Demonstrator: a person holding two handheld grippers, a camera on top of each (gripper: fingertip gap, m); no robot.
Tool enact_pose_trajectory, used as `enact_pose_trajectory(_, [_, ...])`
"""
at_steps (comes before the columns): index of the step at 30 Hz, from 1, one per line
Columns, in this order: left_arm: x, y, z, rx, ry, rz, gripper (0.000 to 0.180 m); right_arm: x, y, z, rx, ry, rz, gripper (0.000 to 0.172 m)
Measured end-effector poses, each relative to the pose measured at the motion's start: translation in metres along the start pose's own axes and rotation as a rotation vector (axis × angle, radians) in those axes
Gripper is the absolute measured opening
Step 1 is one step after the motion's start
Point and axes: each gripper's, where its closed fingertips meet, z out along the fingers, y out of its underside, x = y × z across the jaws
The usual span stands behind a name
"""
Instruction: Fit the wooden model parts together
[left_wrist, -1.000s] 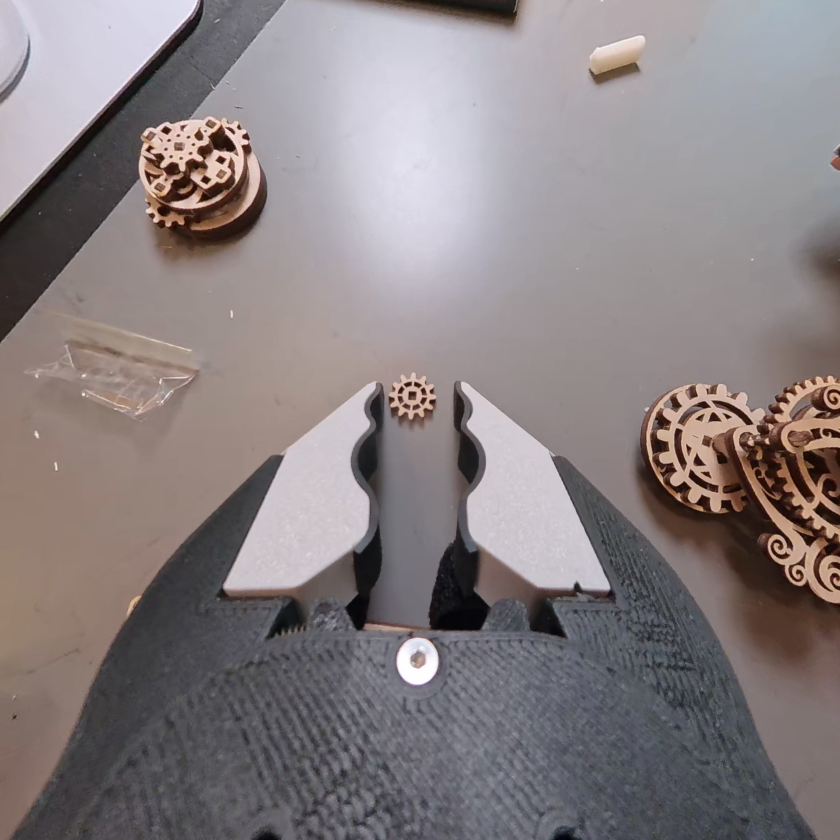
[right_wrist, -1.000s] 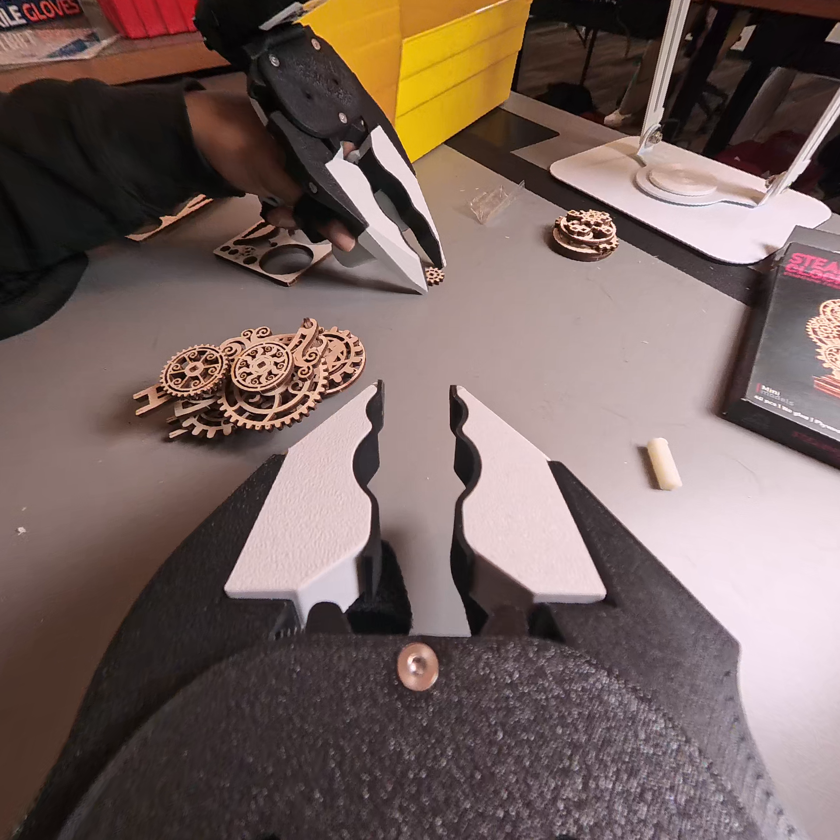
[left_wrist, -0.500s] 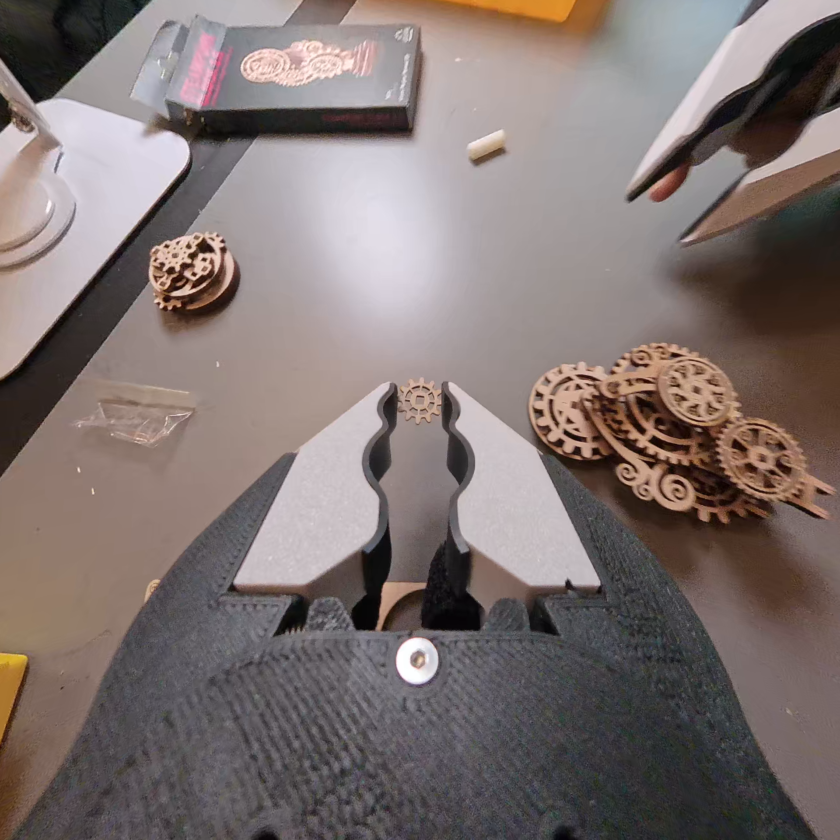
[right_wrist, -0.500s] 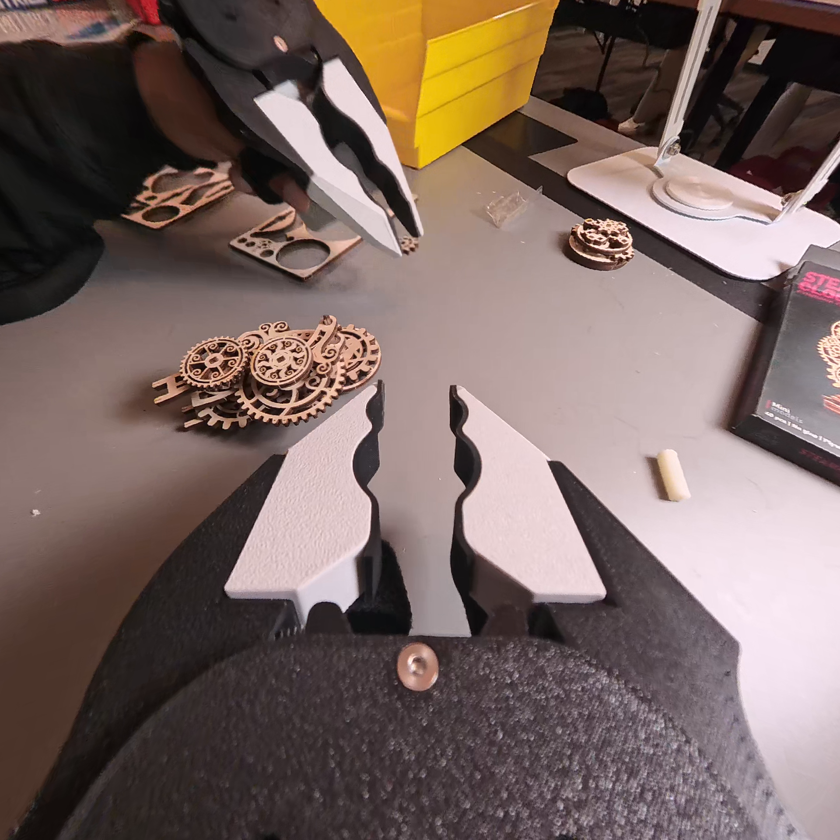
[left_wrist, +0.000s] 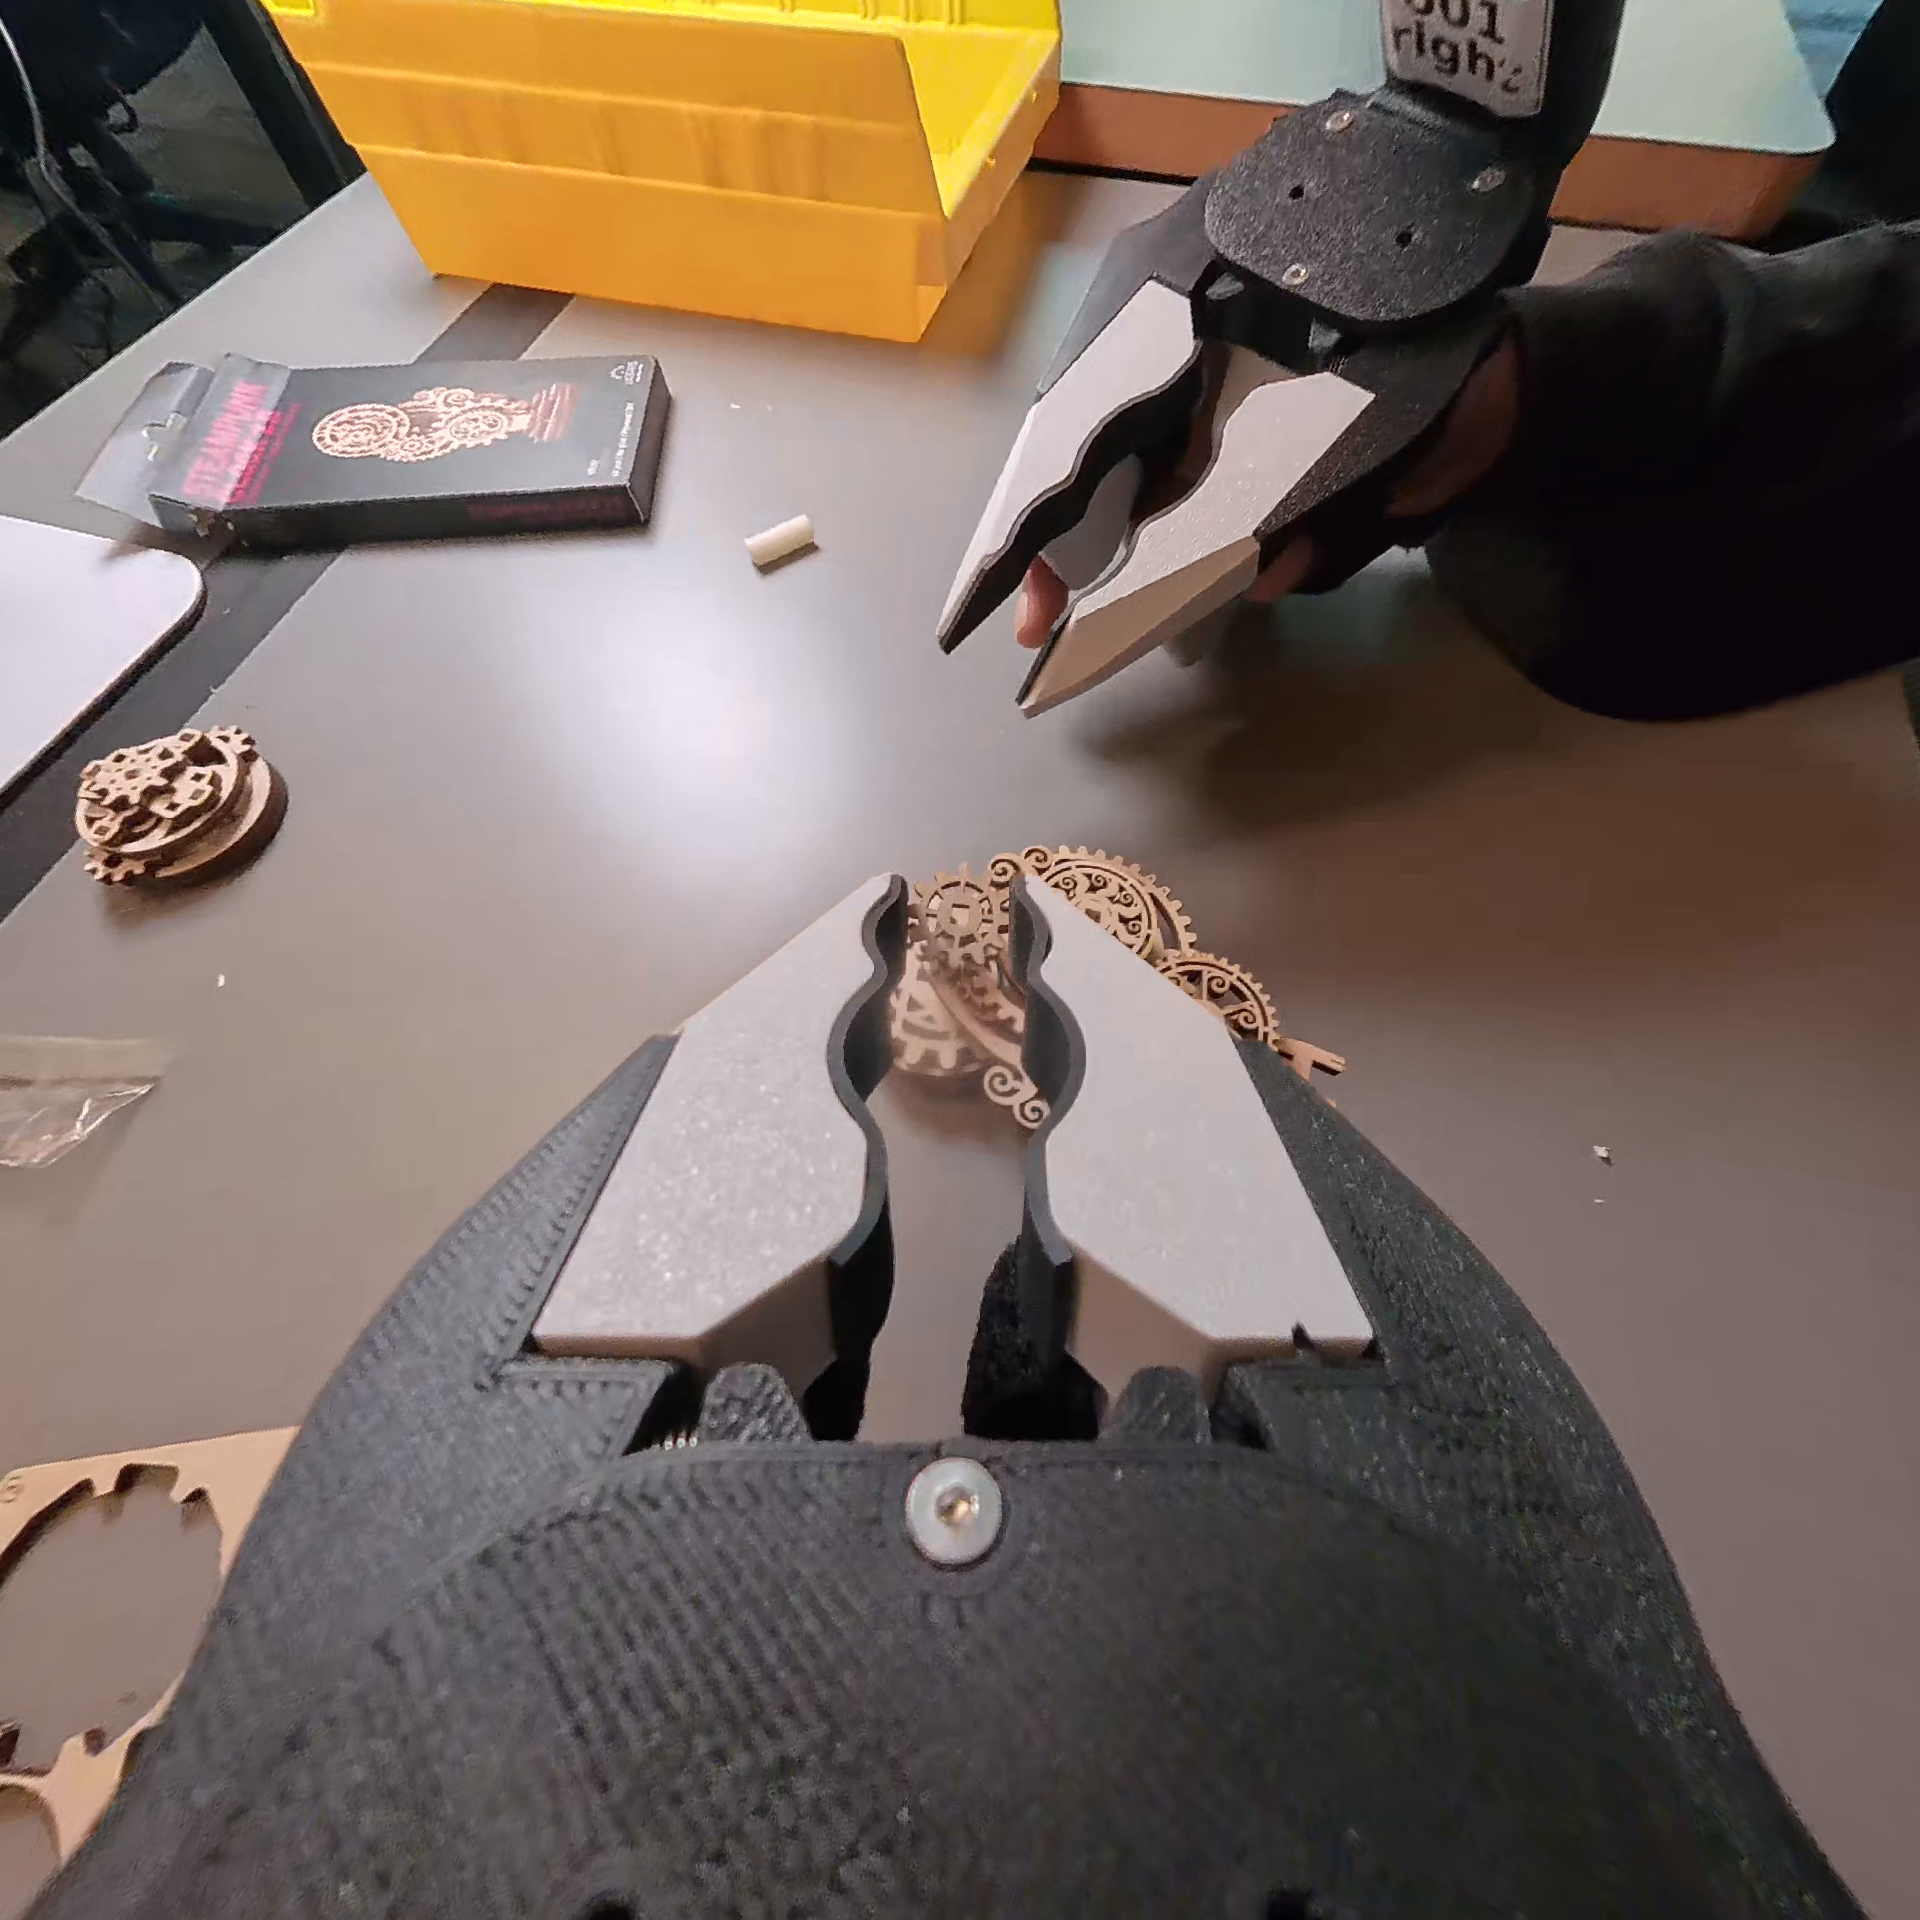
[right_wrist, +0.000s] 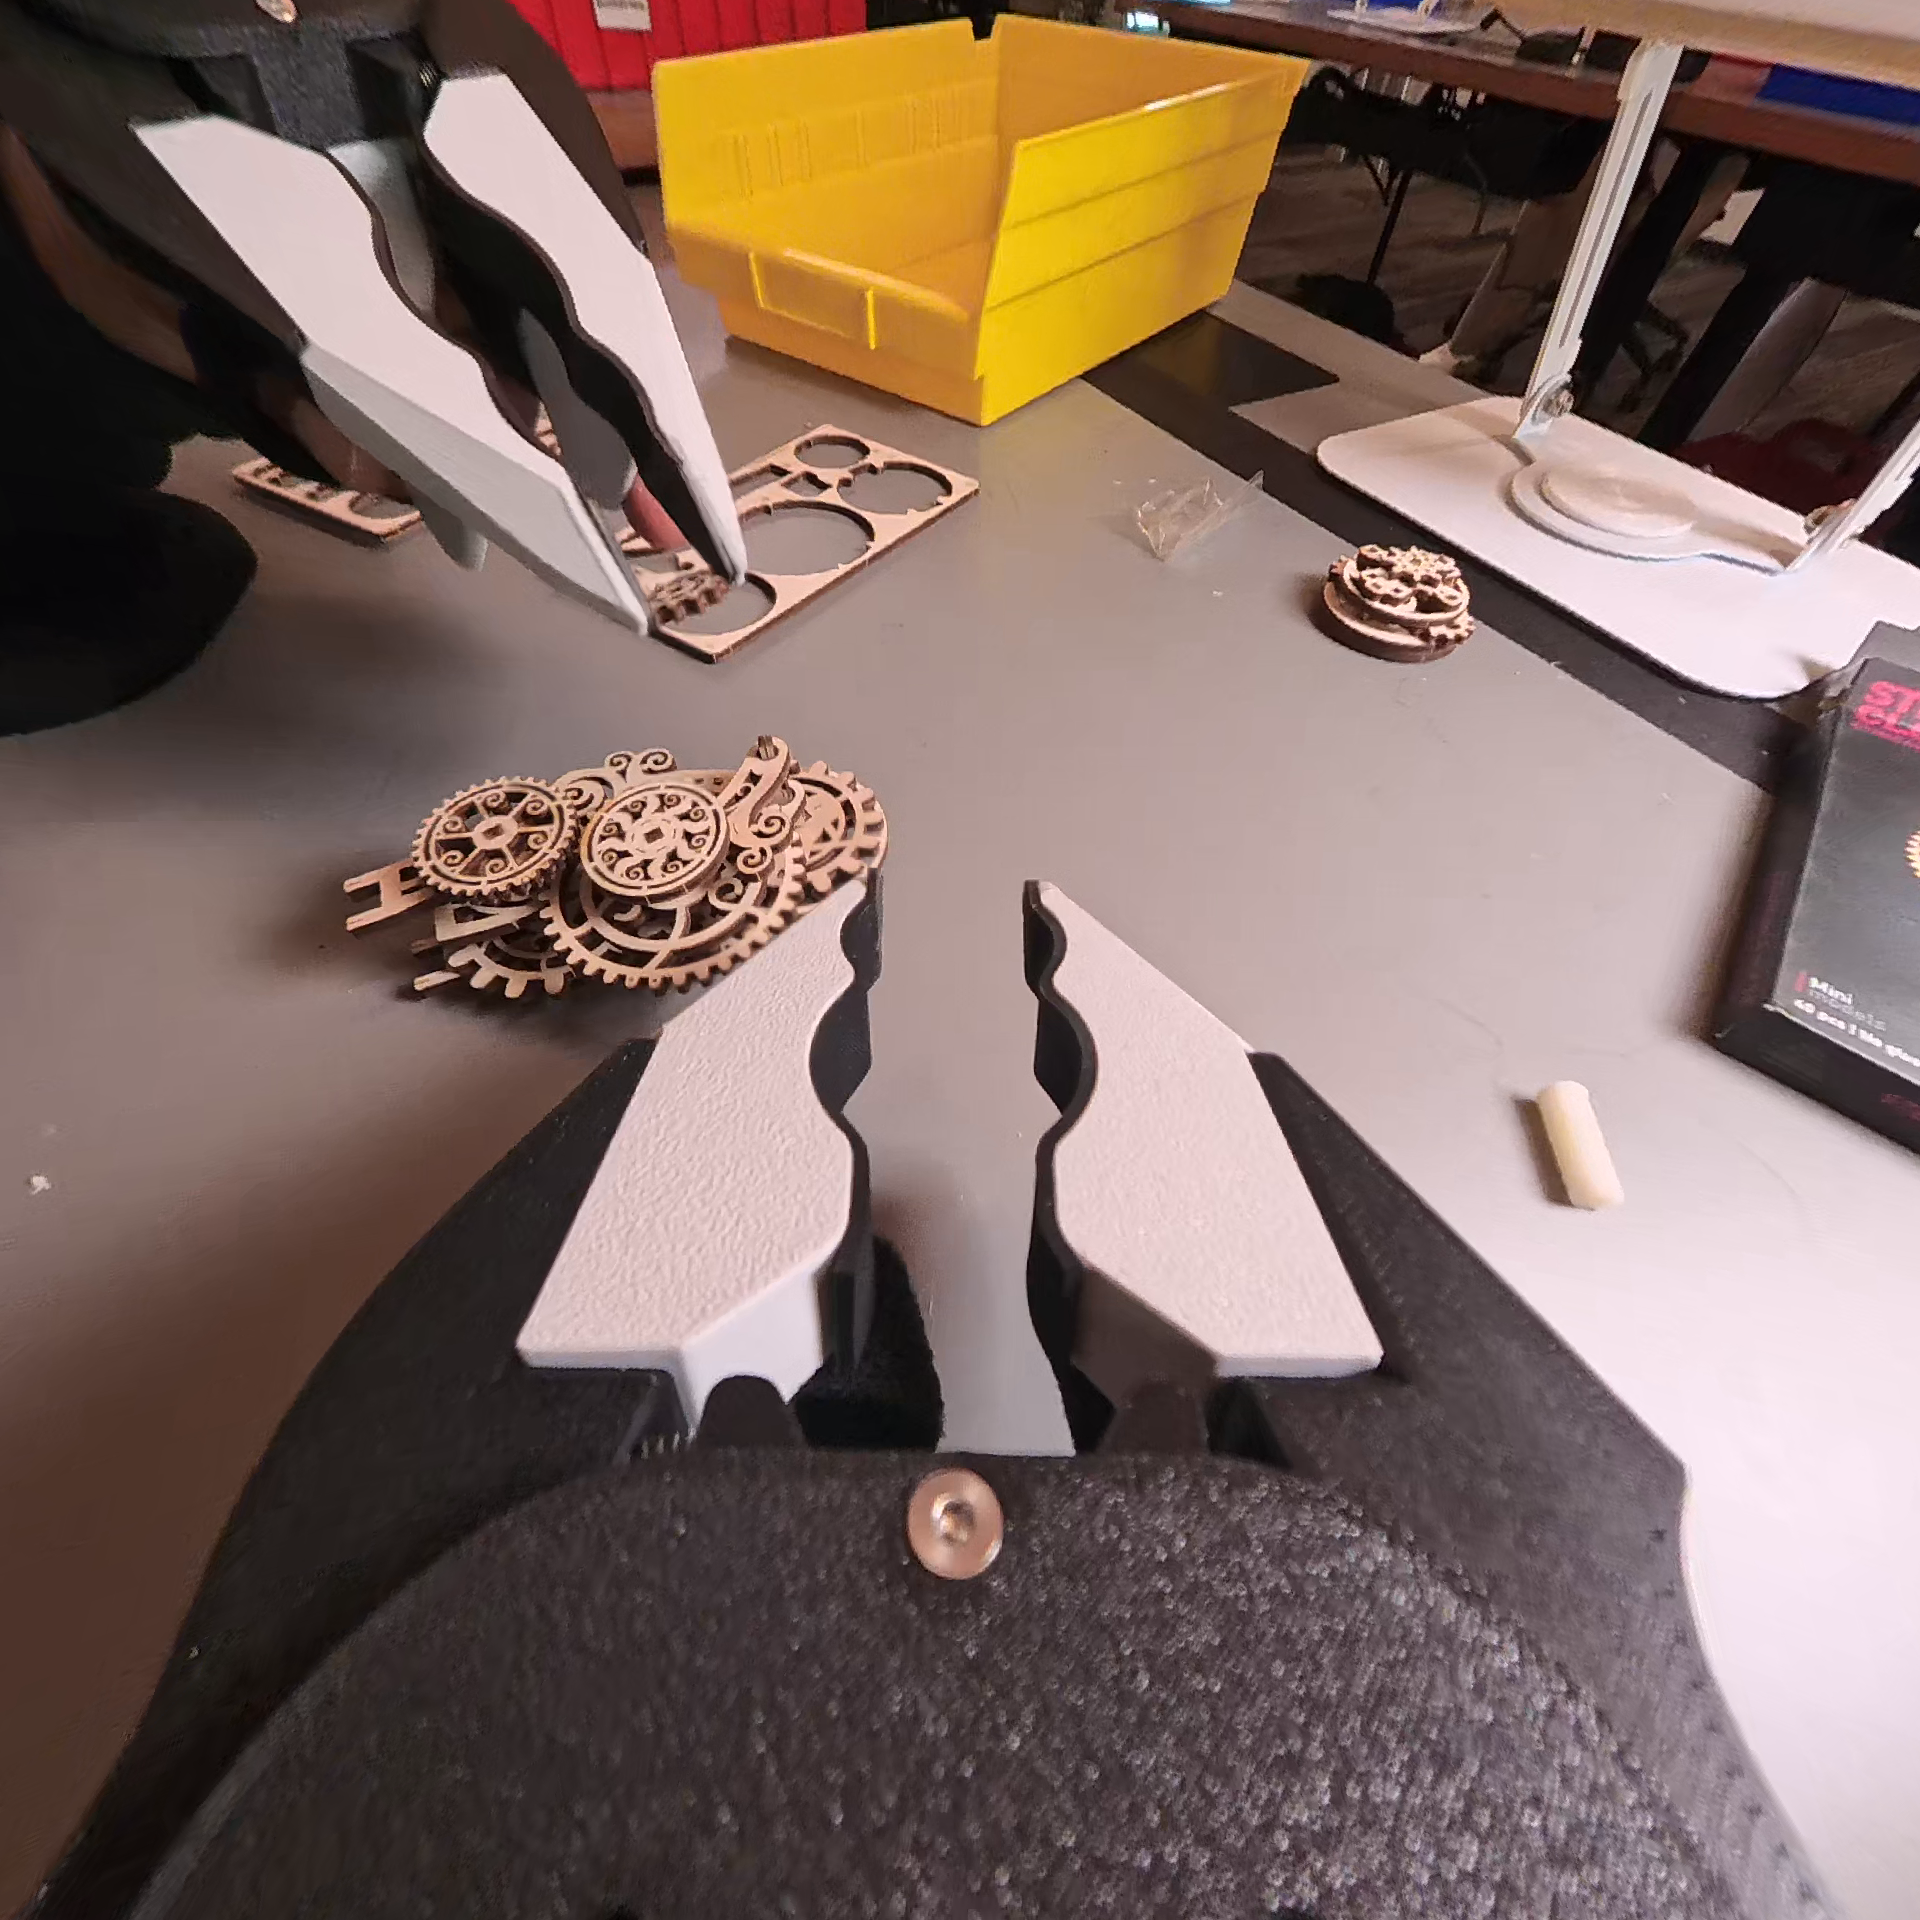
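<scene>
The small gear (left_wrist: 958, 918) is clamped between the fingertips of the left gripper (left_wrist: 956, 914), with the dark pads pressed on its two sides. In the right wrist view the same gear (right_wrist: 686, 594) hangs in the air at the tips of the left gripper (right_wrist: 691, 592), above a flat wooden sheet (right_wrist: 831, 530) with round cut-outs. It does not touch the table (right_wrist: 1195, 790).

In the left wrist view the gear model (left_wrist: 1122, 935) lies on the grey table (left_wrist: 520, 831) below and behind the held gear. It is a flat assembly of several cogs and curly pieces, partly hidden by the fingers. In the right wrist view the gear model (right_wrist: 623, 873) lies just to the left of the right gripper (right_wrist: 951, 904).

The right gripper has its fingers apart, and only bare table shows between them. From the left wrist view the right gripper (left_wrist: 987, 665) hovers above the table, held by a gloved hand (left_wrist: 1351, 499).

A round gear stack (right_wrist: 1397, 603) stands well apart, near a white base (right_wrist: 1558, 582). A yellow bin (right_wrist: 987, 208), a black box (left_wrist: 416, 447) and a white peg (right_wrist: 1574, 1143) also sit on the table.
</scene>
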Motion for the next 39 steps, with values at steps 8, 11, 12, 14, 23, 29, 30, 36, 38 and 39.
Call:
enact_pose_trajectory(8, [0.002, 0.001, 0.007, 0.021, -0.021, 0.046, 0.018, 0.0, -0.054, 0.024, 0.172, -0.153, -0.039, 0.029])
enact_pose_trajectory(11, [0.001, 0.0, 0.008, 0.038, -0.023, 0.051, 0.017, -0.004, -0.061, 0.033, 0.195, -0.224, -0.022, 0.028])
enact_pose_trajectory(12, [0.001, 0.0, 0.009, 0.039, -0.023, 0.056, 0.017, -0.008, -0.059, 0.033, 0.198, -0.25, -0.002, 0.028])
enact_pose_trajectory(14, [0.001, 0.001, 0.009, 0.038, -0.023, 0.069, 0.017, -0.016, -0.053, 0.031, 0.193, -0.288, 0.008, 0.027])
enact_pose_trajectory(23, [0.01, 0.003, 0.01, 0.051, 0.032, 0.121, 0.018, -0.049, -0.028, 0.02, 0.073, -0.377, -0.084, 0.026])
enact_pose_trajectory(29, [0.022, 0.001, 0.012, 0.074, 0.067, 0.174, 0.017, -0.064, -0.021, 0.023, 0.029, -0.41, -0.119, 0.026])
enact_pose_trajectory(30, [0.023, 0.002, 0.013, 0.074, 0.064, 0.183, 0.018, -0.066, -0.02, 0.023, 0.023, -0.411, -0.123, 0.026])
enact_pose_trajectory(36, [0.02, 0.006, 0.016, 0.071, 0.069, 0.161, 0.018, -0.062, -0.019, 0.023, 0.021, -0.407, -0.087, 0.021])
enact_pose_trajectory(38, [0.019, 0.004, 0.016, 0.085, 0.073, 0.146, 0.018, -0.064, -0.02, 0.023, 0.03, -0.416, -0.078, 0.021])
enact_pose_trajectory(39, [0.02, 0.004, 0.016, 0.092, 0.078, 0.138, 0.018, -0.065, -0.021, 0.024, 0.034, -0.417, -0.079, 0.021])
